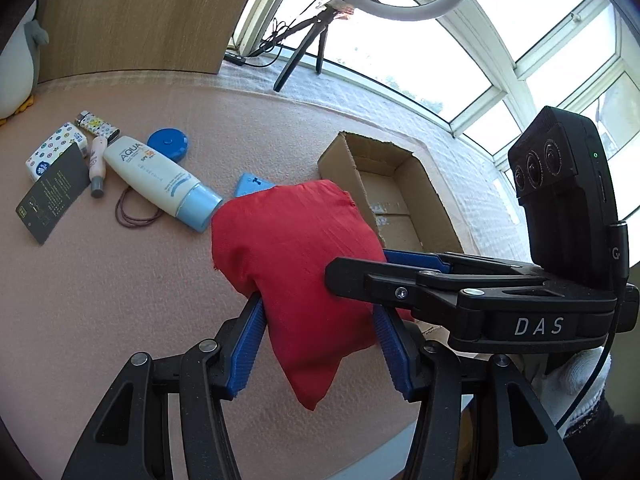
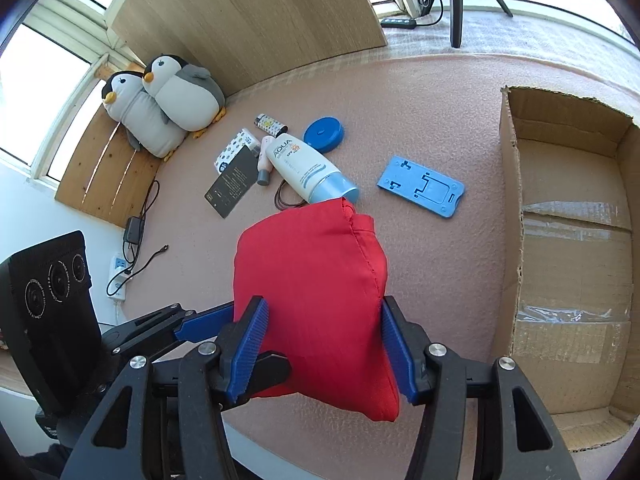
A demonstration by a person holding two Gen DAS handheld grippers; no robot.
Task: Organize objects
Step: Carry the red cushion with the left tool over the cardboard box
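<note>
A red cloth pouch [image 1: 296, 260] is held above the pink mat by both grippers at once. My left gripper [image 1: 320, 340] is shut on its near end. My right gripper [image 2: 320, 344] is shut on the same pouch [image 2: 316, 292] from the other side, and its fingers [image 1: 400, 272] cross in from the right in the left wrist view. An open cardboard box [image 1: 384, 184] lies just beyond the pouch; it also shows at the right in the right wrist view [image 2: 568, 216].
On the mat lie a white sunscreen tube [image 2: 308, 168], a blue round tin [image 2: 323, 133], a blue phone stand [image 2: 422, 186], a black card [image 2: 232, 186], a lighter [image 2: 271, 123], a patterned tissue pack [image 2: 234, 148] and hair ties [image 2: 286, 198]. Two plush penguins [image 2: 160, 100] sit back left.
</note>
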